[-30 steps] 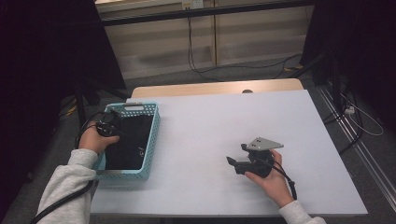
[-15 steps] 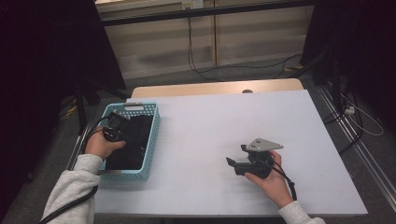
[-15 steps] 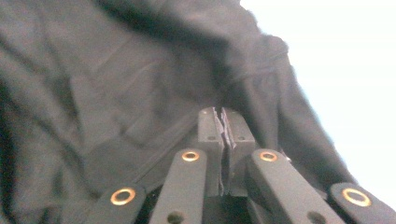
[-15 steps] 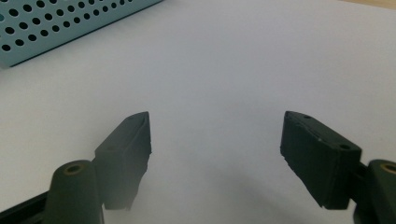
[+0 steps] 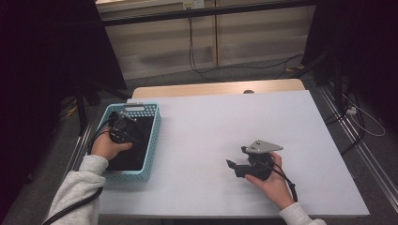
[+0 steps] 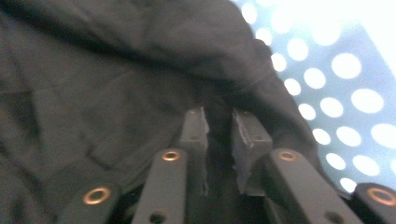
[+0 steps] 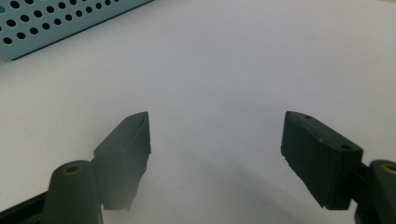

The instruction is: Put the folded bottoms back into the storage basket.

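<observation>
A light blue perforated basket [image 5: 154, 137] stands at the table's left edge with a black cloth [image 5: 137, 151] lying in it. My left gripper [image 5: 123, 131] is down inside the basket, on the cloth. In the left gripper view its jaws [image 6: 218, 120] stand nearly together with a fold of the black cloth [image 6: 107, 79] pinched between them, and the basket wall [image 6: 341, 93] is at the right. My right gripper [image 5: 236, 157] rests low over the white table, right of centre. It [image 7: 217, 135] is wide open with nothing between the fingers.
The white table top [image 5: 225, 122] stretches bare between the basket and the right gripper. A corner of the basket [image 7: 56, 21] shows at the far left in the right gripper view. Cables lie on the floor [image 5: 206, 70] beyond the table.
My left hand and gripper have shifted slightly toward me and to the right inside the basket, onto the cloth. The right gripper has stayed in place.
</observation>
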### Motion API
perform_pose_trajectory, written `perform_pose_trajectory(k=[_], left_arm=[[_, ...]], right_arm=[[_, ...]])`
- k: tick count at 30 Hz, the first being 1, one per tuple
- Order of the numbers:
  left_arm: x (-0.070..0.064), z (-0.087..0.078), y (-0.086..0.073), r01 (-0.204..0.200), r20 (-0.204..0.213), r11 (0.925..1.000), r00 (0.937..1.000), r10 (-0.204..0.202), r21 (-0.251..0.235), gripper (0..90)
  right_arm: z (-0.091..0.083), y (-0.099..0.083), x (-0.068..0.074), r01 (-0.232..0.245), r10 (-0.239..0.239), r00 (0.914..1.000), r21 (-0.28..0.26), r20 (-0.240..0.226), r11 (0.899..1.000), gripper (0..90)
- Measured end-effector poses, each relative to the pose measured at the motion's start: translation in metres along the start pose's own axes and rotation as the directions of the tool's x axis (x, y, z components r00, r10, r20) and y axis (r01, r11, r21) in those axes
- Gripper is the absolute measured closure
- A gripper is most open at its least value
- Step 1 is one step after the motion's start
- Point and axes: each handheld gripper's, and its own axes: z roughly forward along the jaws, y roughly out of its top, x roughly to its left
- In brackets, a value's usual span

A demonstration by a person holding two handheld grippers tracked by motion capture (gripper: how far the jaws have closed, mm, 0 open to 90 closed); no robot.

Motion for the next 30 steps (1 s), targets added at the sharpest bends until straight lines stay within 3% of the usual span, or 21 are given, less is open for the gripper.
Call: perform_pose_trajectory(k=[3,5,11,13,15,16,17,21,22,25,26,30], left_arm=[[0.009,-0.012,-0.003,0.013,-0.032,0.9997,0.9994,-0.014,-0.02,67.2],[0.021,-0.017,-0.011,0.052,-0.047,0.9987,0.9976,-0.052,0.002,67.4],[0.028,-0.001,-0.025,0.069,-0.032,0.9945,0.9973,-0.066,0.079,78.3],[0.03,0.001,-0.026,0.078,-0.026,0.9947,0.9967,-0.077,0.066,84.4],[0.032,-0.001,-0.026,0.058,-0.056,0.9949,0.997,-0.053,0.083,87.9],[0.034,-0.002,-0.027,0.049,-0.077,0.9924,0.9962,-0.04,0.113,89.6],[0.034,-0.002,-0.027,0.049,-0.077,0.9924,0.9962,-0.04,0.113,89.7],[0.043,-0.005,-0.036,0.074,-0.126,0.9889,0.9903,-0.058,0.128,89.9],[0.048,-0.007,-0.04,0.104,-0.144,0.984,0.986,-0.084,0.145,89.9],[0.051,-0.008,-0.042,0.12,-0.138,0.9819,0.9854,-0.1,0.146,90.0],[0.051,-0.011,-0.041,0.144,-0.112,0.984,0.9849,-0.132,0.105,89.6],[0.042,-0.015,-0.032,0.117,-0.096,0.9912,0.9892,-0.11,0.062,87.5]], right_arm=[[0.0,0.0,-0.001,-0.004,0.004,1.0,-0.002,0.003,1.0,23.7],[0.0,0.0,-0.001,-0.005,0.005,1.0,-0.003,0.004,1.0,23.7],[0.002,0.001,0.001,0.005,-0.005,1.0,-0.002,-0.002,1.0,23.7],[0.002,0.001,0.002,0.005,-0.005,1.0,-0.001,-0.002,1.0,23.7],[0.003,0.0,0.002,0.005,-0.005,1.0,0.0,-0.003,1.0,23.7],[0.003,0.0,0.002,0.007,-0.007,1.0,0.005,-0.003,1.0,23.7],[0.003,0.0,0.002,0.007,-0.007,1.0,0.005,-0.003,1.0,23.7],[0.003,0.0,0.002,0.015,-0.015,0.9999,0.006,0.002,1.0,23.6],[0.003,0.0,0.001,0.009,-0.009,1.0,0.007,0.004,1.0,23.6],[0.003,0.0,0.001,0.009,-0.009,0.9999,0.008,0.005,1.0,23.6],[0.003,0.0,0.001,0.01,-0.01,0.9999,0.005,0.004,1.0,23.6],[0.004,0.0,0.001,0.01,-0.01,0.9999,0.01,0.004,1.0,23.6]])
